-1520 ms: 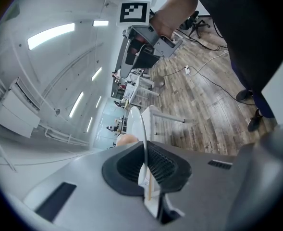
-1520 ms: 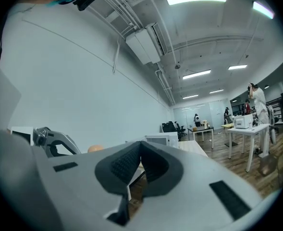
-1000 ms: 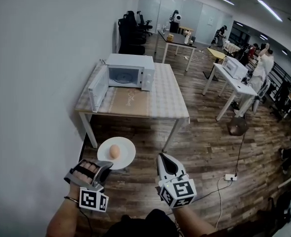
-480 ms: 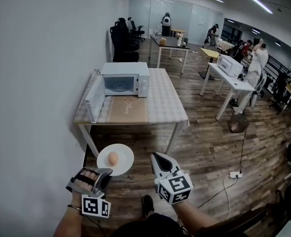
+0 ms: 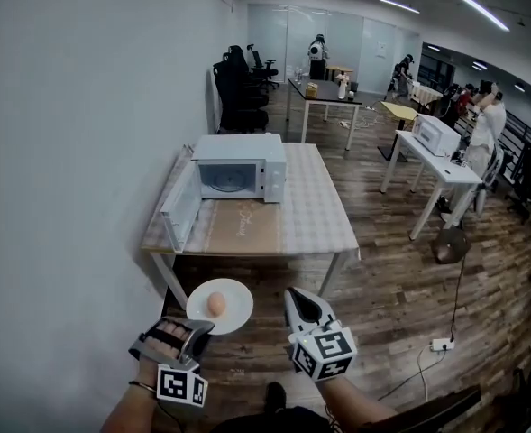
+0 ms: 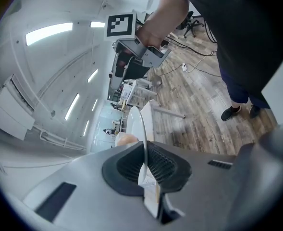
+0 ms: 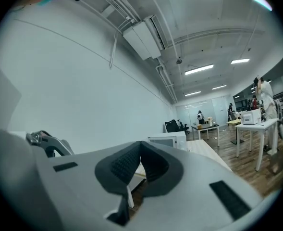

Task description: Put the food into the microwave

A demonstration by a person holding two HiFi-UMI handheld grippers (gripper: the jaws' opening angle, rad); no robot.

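A white plate [image 5: 233, 311] with a small tan, egg-shaped piece of food [image 5: 216, 304] on it hangs over the floor in front of the table. My left gripper [image 5: 202, 327] is shut on the plate's near rim. In the left gripper view the plate [image 6: 142, 129] shows edge-on between the pads, with the food [image 6: 127, 138] beyond. My right gripper [image 5: 295, 294] is to the right of the plate, shut and holding nothing. The white microwave [image 5: 241, 167] stands on the table [image 5: 310, 224] with its door [image 5: 181, 207] swung open to the left. It also shows ahead in the right gripper view, microwave [image 7: 167, 140].
A white wall runs along the left. Black office chairs [image 5: 238, 84] stand behind the table. More desks, a second microwave [image 5: 436, 133] and people are at the right and back. A power strip [image 5: 443, 344] and cable lie on the wood floor.
Both grippers and the plate have been carried forward toward the table, which looks a little nearer. The grip on the plate is the same and the right gripper stays shut.
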